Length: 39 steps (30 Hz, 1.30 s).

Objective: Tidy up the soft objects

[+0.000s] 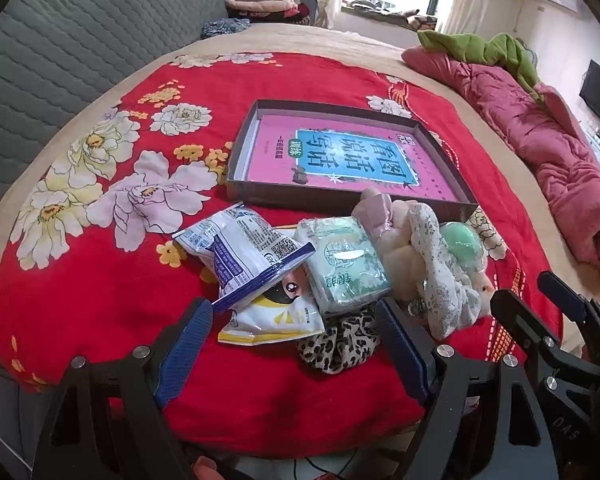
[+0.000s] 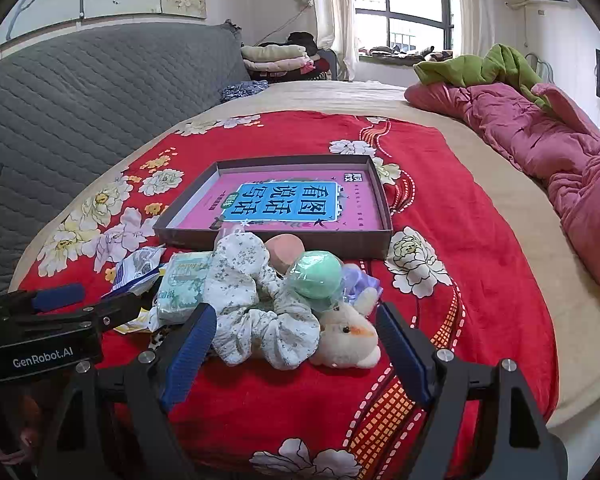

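A pile of soft objects lies on the red floral bedspread (image 1: 100, 280) in front of a shallow brown box (image 1: 352, 200) lined with a pink book. The pile holds a blue-white packet (image 1: 240, 252), a yellow-white packet (image 1: 276, 316), a green tissue pack (image 1: 344, 264), a leopard scrunchie (image 1: 336, 348), a floral scrunchie (image 2: 256, 304), a green ball (image 2: 316, 274), a pink sponge (image 2: 286, 254) and a plush toy (image 2: 348, 340). My left gripper (image 1: 296, 308) is open just before the packets and leopard scrunchie. My right gripper (image 2: 296, 316) is open around the floral scrunchie and plush toy, and also shows in the left wrist view (image 1: 528, 292).
A grey quilted headboard (image 2: 80, 100) stands at the left. A crumpled pink quilt (image 2: 560, 160) with a green cloth (image 2: 480, 68) lies at the right. Folded clothes (image 2: 276, 58) are stacked at the far side, below a window.
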Each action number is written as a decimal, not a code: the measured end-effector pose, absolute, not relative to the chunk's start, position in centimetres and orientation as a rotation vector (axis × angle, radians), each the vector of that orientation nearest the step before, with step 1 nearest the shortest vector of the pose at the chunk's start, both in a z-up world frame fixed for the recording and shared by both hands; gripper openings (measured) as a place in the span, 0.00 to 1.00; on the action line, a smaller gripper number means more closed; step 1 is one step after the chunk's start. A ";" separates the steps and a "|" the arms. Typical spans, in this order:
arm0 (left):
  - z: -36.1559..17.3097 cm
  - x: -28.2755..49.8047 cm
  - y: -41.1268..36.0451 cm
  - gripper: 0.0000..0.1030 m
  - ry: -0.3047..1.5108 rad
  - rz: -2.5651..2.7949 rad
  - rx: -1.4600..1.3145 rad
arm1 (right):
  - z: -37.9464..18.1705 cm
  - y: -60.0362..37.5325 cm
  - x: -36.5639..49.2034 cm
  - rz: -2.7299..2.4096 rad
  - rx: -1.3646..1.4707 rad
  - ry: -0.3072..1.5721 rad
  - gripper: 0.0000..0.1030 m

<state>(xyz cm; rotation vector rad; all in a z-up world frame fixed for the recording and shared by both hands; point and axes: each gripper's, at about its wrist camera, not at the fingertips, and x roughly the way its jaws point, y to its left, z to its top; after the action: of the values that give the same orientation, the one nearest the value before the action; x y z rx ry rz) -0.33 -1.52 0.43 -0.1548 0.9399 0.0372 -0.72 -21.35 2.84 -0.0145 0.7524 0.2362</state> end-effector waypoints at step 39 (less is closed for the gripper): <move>0.6 -0.5 -1.3 0.82 0.928 0.030 -0.152 | 3.0 -21.8 -0.8 0.235 0.001 0.746 0.79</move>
<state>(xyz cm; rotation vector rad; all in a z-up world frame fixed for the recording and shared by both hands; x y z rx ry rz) -0.48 -1.31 0.62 -0.1522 0.9282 0.0303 -0.84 -21.81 3.02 0.0007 0.7457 0.2354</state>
